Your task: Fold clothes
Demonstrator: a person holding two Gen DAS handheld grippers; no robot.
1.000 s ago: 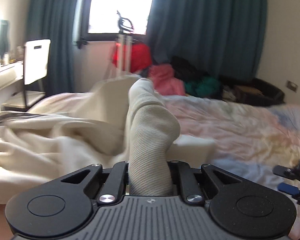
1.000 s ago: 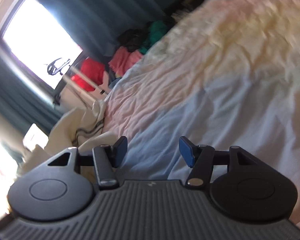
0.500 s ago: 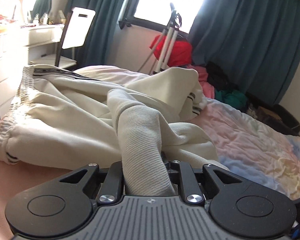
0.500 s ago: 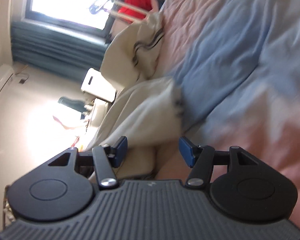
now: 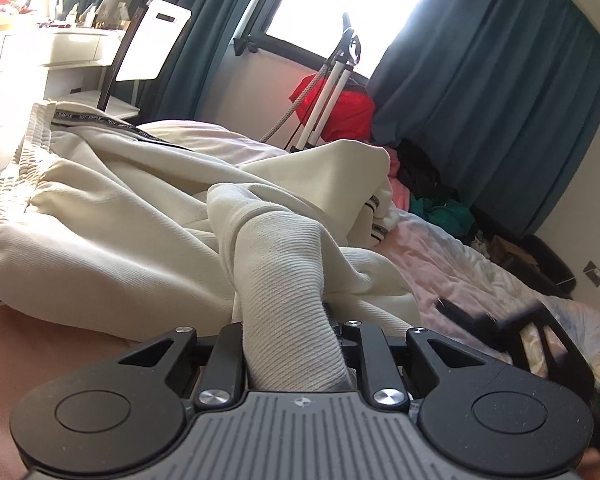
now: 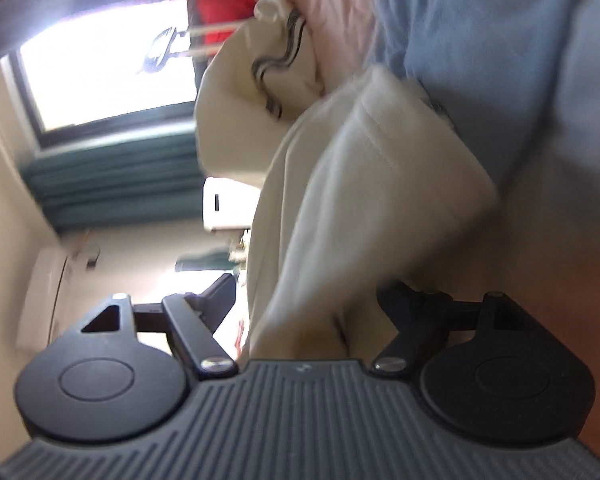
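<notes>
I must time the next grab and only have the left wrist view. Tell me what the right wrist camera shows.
Observer: The right gripper is wide open, a fold of the cream fleece trousers between its fingers.
Operator: Report what lies past that fold.
Observer: The pale blue patch of the bed sheet.
Operator: Say how that camera sits.
Observer: Rolled sideways; the bright window stands on end at its left.

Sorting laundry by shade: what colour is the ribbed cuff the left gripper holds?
Cream, off-white ribbed cuff; clearest in the left wrist view.
</notes>
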